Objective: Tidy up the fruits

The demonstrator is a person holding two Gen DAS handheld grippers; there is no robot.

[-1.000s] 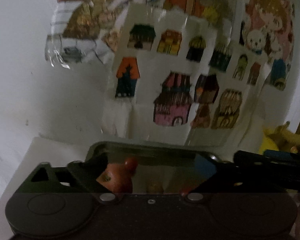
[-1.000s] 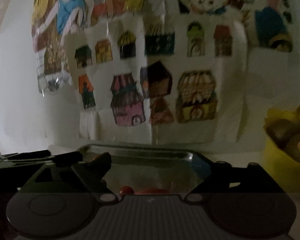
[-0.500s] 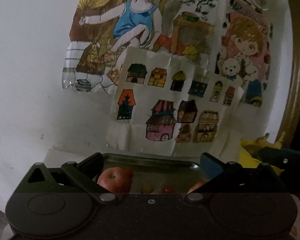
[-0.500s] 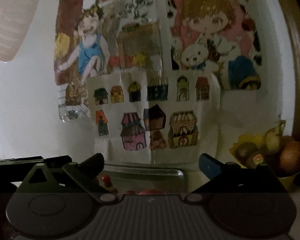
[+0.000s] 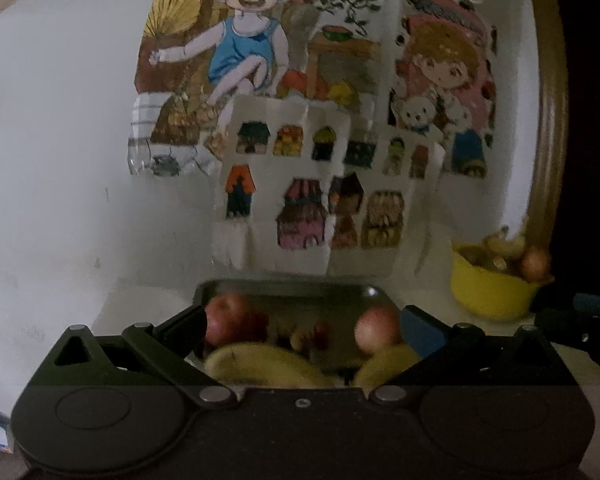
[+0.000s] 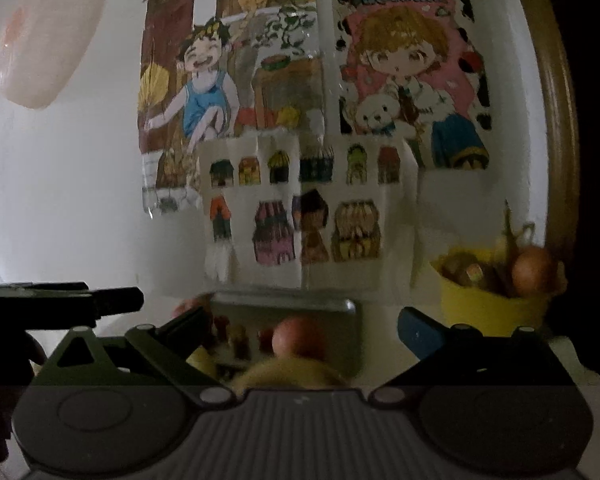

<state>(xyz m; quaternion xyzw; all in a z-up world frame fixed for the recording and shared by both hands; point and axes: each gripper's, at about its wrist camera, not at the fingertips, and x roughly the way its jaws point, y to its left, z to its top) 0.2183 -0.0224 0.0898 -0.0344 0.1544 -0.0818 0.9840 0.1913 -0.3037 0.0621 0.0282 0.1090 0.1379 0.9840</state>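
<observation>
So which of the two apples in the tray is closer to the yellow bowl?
The right-hand apple, beside the blue-tipped finger of the left tongs. The other apple sits at the tray's far left, away from the yellow bowl.

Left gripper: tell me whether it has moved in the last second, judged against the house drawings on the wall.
Yes. The left gripper has pulled back and tilted down: the house drawings look smaller and sit higher above the tray.

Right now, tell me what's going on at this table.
A person holds two grippers over a dark metal tray of fruit. The left gripper and right gripper are both open and hold nothing. Two red apples and yellow bananas lie in the tray. A yellow bowl of more fruit stands to the right, by the wall.
</observation>
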